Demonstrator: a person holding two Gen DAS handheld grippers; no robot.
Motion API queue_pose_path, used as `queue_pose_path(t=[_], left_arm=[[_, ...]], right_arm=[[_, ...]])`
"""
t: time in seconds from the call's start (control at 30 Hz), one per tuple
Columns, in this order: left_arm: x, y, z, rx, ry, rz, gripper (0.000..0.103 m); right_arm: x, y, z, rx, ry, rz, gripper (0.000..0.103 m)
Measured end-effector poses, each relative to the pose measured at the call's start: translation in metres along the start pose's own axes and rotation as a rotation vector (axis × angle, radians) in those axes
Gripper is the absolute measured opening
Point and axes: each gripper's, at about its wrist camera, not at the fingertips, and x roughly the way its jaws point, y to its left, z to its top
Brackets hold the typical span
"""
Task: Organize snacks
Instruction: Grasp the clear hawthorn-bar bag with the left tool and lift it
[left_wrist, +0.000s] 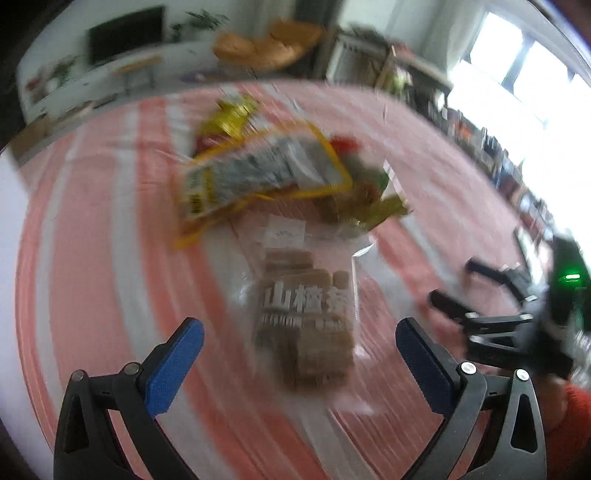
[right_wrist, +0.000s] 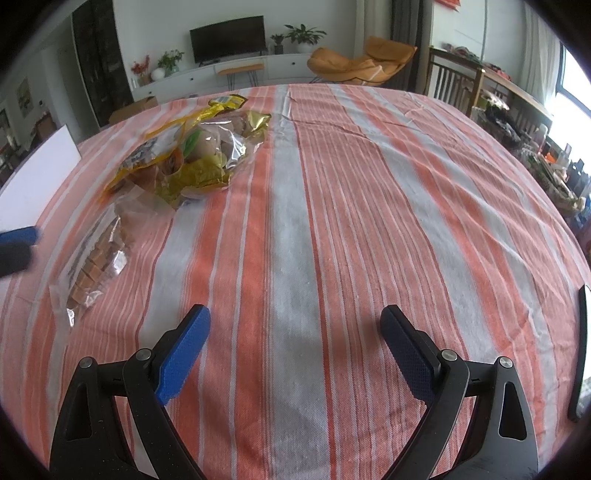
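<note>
Blue-padded left gripper (left_wrist: 299, 354) hangs spread wide and empty over the clear snack bag (left_wrist: 308, 314) lying flat on the striped cloth (right_wrist: 332, 221) before the snack pile (left_wrist: 266, 173), right gripper (right_wrist: 295, 354) likewise agape nearby—best straddle an edge, then pinch.

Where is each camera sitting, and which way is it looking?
Left wrist view: sits on the left hand-held gripper, looking along its open fingers at the clear snack bag and the snack pile; the right hand-held gripper and an orange sleeve show at right.
Right wrist view: sits on the right hand-held gripper, open, facing across the striped tablecloth toward the television; a left finger shows at the left edge.
Shared: clear bag, snack pile, tablecloth.
</note>
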Motion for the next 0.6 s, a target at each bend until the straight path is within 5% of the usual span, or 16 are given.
queue_pose_path(t=[0.13, 0.2, 0.33, 0.43, 0.6], left_arm=[[0.031, 0.0, 0.016, 0.036, 0.081, 0.043, 0.102], [0.037, -0.003, 0.015, 0.06, 0.056, 0.076, 0.102], [0.033, -0.012, 0.002, 0.083, -0.03, 0.118, 0.076], [0.02, -0.005, -0.013, 0.032, -0.062, 0.128, 0.063], [-0.013, 0.032, -0.054, -0.17, -0.098, 0.256, 0.063]], right_arm=[[0.0, 0.0, 0.0, -0.001, 0.0, -0.001, 0.095], [0.0, 0.0, 0.0, -0.001, 0.0, -0.001, 0.095], [0.0, 0.0, 0.0, -0.004, 0.002, -0.005, 0.095], [0.0, -0.001, 0.0, 0.0, 0.0, 0.0, 0.095], [0.0, -0.002, 0.0, 0.0, 0.0, -0.001, 0.095]])
